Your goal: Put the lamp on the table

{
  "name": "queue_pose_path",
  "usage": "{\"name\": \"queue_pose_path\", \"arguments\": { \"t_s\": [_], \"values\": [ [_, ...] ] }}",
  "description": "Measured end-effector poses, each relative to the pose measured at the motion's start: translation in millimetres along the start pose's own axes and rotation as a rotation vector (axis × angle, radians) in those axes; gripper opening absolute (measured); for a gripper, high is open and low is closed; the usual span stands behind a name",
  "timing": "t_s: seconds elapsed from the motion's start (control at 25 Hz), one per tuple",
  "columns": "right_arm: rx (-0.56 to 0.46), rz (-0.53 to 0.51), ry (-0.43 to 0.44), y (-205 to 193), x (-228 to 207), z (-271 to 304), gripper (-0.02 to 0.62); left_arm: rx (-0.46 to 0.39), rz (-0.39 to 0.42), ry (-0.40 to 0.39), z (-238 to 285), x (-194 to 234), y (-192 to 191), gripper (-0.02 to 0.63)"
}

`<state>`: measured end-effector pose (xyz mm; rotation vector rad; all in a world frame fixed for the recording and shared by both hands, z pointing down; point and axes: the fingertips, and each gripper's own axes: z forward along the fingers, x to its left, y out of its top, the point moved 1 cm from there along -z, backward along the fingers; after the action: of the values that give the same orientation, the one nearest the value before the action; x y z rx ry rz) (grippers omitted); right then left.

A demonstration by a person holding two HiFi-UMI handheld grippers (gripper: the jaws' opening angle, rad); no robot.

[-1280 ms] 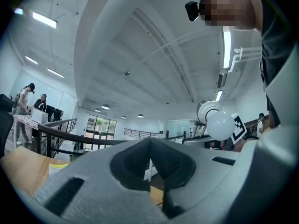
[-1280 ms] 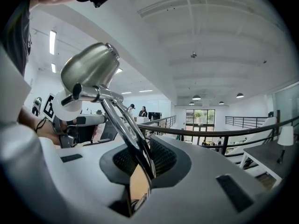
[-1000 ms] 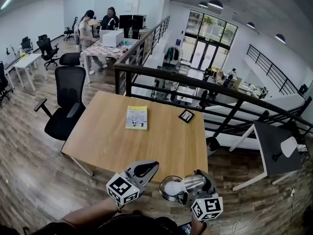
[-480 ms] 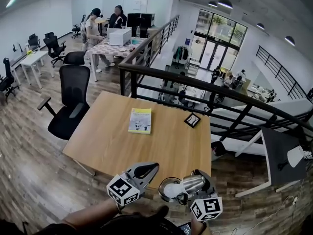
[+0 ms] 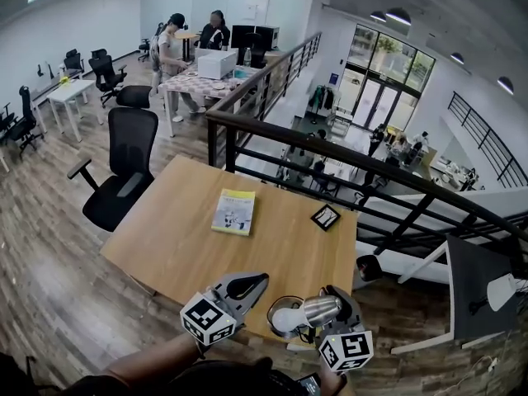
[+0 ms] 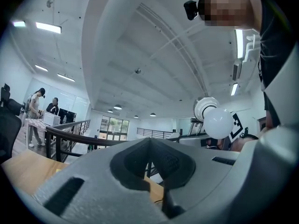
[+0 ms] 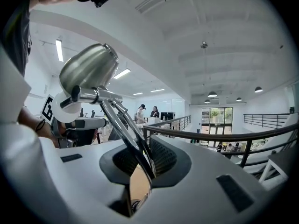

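Chrome-shaded lamp [image 5: 307, 310] hangs above the wooden desk's [image 5: 247, 238] near edge in the head view, carried by the right tongs [image 5: 334, 299].

Left gripper view: left tongs [image 6: 149, 146] closed, empty; the white bulb [image 6: 217, 122] beyond looks fragile.

Right gripper view: jaws clamp the thin stem [image 7: 124, 125]. The lamp is likely light, top-heavy and slippery.

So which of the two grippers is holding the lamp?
The right gripper, shut on the thin metal arm of the lamp; the left gripper is shut with nothing in it.
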<state>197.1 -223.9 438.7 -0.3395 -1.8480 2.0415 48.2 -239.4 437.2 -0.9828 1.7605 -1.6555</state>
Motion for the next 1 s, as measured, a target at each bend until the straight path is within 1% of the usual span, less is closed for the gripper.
{"name": "queue_pose_path", "arguments": {
  "t_s": [0.24, 0.44, 0.68, 0.8, 1.0],
  "values": [
    [0.003, -0.008, 0.064, -7.0, -41.4, 14.0, 0.054, -0.003, 0.009, 0.051, 43.5, -3.8, -7.5, 0.008],
    [0.004, -0.021, 0.106, -11.7, -74.1, 19.4, 0.054, 0.005, 0.032, 0.078, 74.1, -12.4, -10.3, 0.008],
    [0.024, -0.005, 0.095, -16.8, -97.9, 22.0, 0.054, 0.029, 0.027, 0.090, 88.7, -13.3, -12.9, 0.008],
    [0.025, 0.001, 0.077, -18.4, -106.2, 27.2, 0.054, 0.029, 0.020, 0.086, 95.3, -4.6, -14.2, 0.008],
    [0.032, 0.012, 0.046, -18.0, -112.4, 43.0, 0.054, 0.036, 0.005, 0.057, 108.0, 16.7, -16.5, 0.008]
  ]
}}
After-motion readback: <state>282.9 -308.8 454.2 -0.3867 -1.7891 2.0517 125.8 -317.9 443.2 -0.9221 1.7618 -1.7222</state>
